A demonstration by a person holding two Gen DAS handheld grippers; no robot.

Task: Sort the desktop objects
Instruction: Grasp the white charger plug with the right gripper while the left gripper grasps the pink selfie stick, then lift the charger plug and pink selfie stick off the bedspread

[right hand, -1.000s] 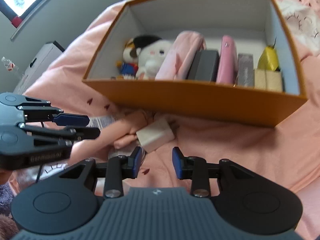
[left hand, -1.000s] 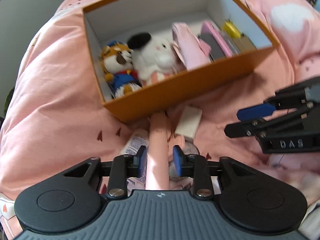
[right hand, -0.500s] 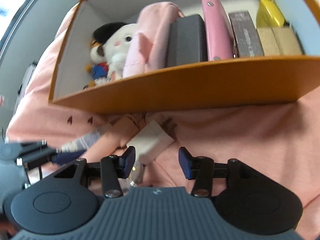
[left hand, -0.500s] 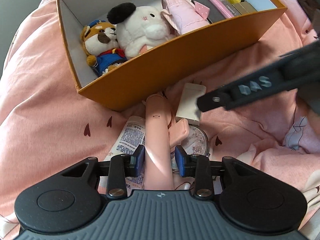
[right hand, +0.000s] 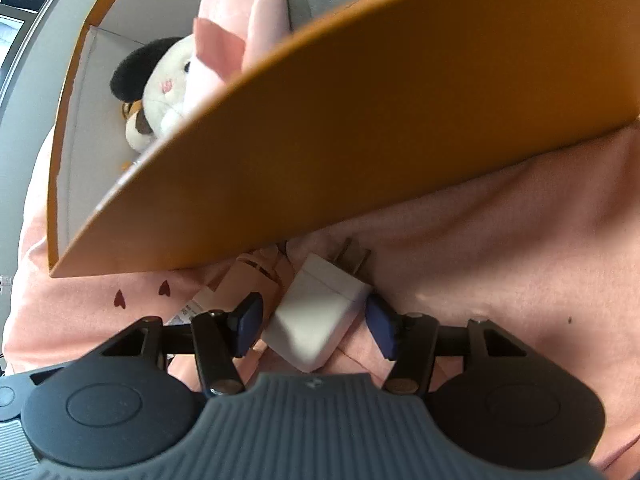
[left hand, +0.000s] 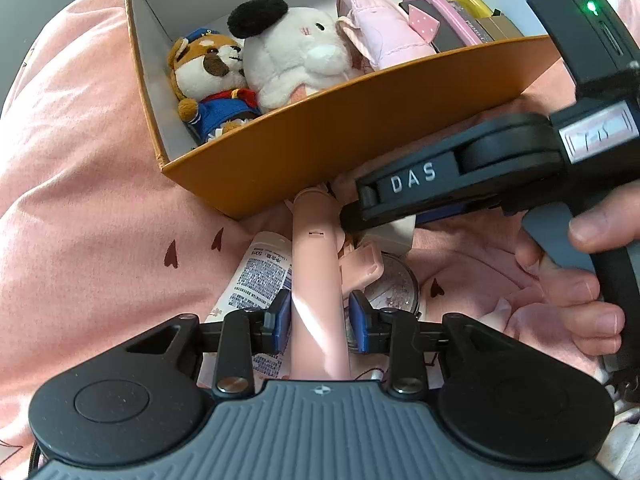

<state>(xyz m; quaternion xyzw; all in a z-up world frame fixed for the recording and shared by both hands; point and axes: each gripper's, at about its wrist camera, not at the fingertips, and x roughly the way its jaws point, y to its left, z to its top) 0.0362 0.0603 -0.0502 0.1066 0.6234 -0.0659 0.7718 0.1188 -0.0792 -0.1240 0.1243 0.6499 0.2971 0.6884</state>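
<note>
Left tongs (left hand: 319,316) grip the pink handle (left hand: 316,280); right tongs (right hand: 315,322), jaws opening, straddle the white charger (right hand: 316,316) at the orange box's (right hand: 360,140) 6 o'clock.

Probably a bedroom at home: a pink heart-printed bedsheet (left hand: 100,200) covers everything, and plush toys (left hand: 256,60) fill an orange box (left hand: 360,136).

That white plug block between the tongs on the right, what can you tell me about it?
The white plug block is a smooth, plastic-looking charger with rounded edges and metal prongs pointing toward the orange box. It lies tilted on the pink bedding, beside a pink tube. The right tongs straddle it, still opening, pads not pressing.
</note>
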